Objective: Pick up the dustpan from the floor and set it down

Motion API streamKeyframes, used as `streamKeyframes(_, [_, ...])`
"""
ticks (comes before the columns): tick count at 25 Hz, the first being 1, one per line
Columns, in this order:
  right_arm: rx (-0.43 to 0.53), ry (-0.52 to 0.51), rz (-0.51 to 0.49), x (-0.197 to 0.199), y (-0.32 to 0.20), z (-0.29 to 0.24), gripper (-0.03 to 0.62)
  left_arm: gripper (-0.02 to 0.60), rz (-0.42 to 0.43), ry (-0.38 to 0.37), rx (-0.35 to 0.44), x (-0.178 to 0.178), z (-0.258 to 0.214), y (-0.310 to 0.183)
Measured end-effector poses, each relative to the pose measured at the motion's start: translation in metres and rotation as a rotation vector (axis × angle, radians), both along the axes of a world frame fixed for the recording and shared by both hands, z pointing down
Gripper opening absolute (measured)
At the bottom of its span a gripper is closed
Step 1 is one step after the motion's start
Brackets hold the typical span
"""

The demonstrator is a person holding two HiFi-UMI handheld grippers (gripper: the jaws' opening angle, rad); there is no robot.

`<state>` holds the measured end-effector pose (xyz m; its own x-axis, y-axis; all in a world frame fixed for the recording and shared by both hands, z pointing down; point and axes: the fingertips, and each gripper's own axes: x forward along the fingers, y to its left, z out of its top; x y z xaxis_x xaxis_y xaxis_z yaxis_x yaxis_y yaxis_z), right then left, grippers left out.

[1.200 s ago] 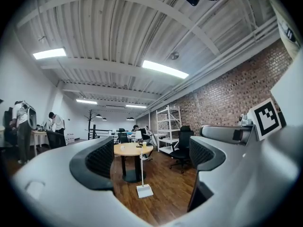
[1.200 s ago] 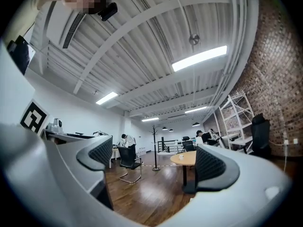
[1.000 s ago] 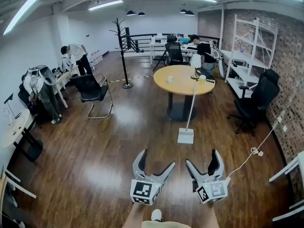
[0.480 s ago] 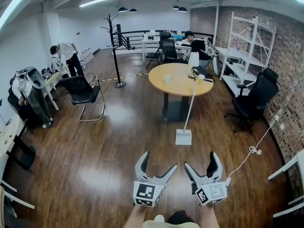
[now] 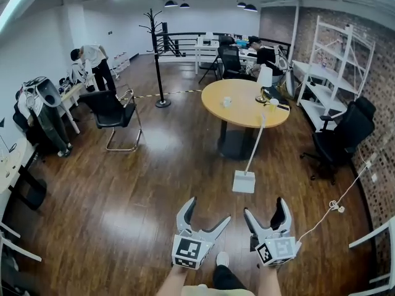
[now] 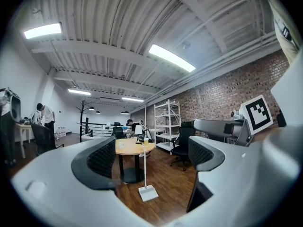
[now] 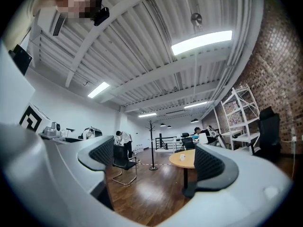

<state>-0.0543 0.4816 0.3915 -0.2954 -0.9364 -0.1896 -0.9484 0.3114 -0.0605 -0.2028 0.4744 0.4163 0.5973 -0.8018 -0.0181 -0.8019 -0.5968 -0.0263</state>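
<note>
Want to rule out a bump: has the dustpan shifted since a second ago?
No. The dustpan stands in the same spot before the table, its handle reaching the rim as before.

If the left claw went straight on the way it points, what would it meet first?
Probably the dustpan, at its upright handle; the floor before it looks free, though depth is unclear.

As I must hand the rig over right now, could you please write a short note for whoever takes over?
Left gripper open, nothing between its fingers, which have just closed slightly.
Right gripper open and empty.
Dustpan stands on the floor ahead, beside the round table, apart from both grippers.
Done: nothing yet. Left: reach it, pick it up, set it down.
</note>
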Motion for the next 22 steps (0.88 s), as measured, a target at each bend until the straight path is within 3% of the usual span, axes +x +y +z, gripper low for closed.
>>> streamKeyframes(6, [0.06, -0.03, -0.069, -0.003, -0.086, -0.021, 0.525, 0.463, -0.095, -0.024, 0.048, -0.009, -0.03, -0.079])
streamKeyframes(12, [0.117, -0.029, -0.084, 0.028, -0.15, -0.042, 0.518, 0.447, -0.098, -0.02, 0.086, 0.036, -0.046, -0.142])
streamKeyframes(16, [0.101, -0.036, -0.087, 0.057, -0.178, -0.037, 0.517, 0.439, -0.096, -0.012, 0.069, 0.065, -0.044, -0.17])
streamKeyframes(22, [0.038, -0.058, -0.063, 0.087, -0.213, -0.007, 0.517, 0.433, -0.143, -0.026, 0.056, 0.076, -0.034, -0.207])
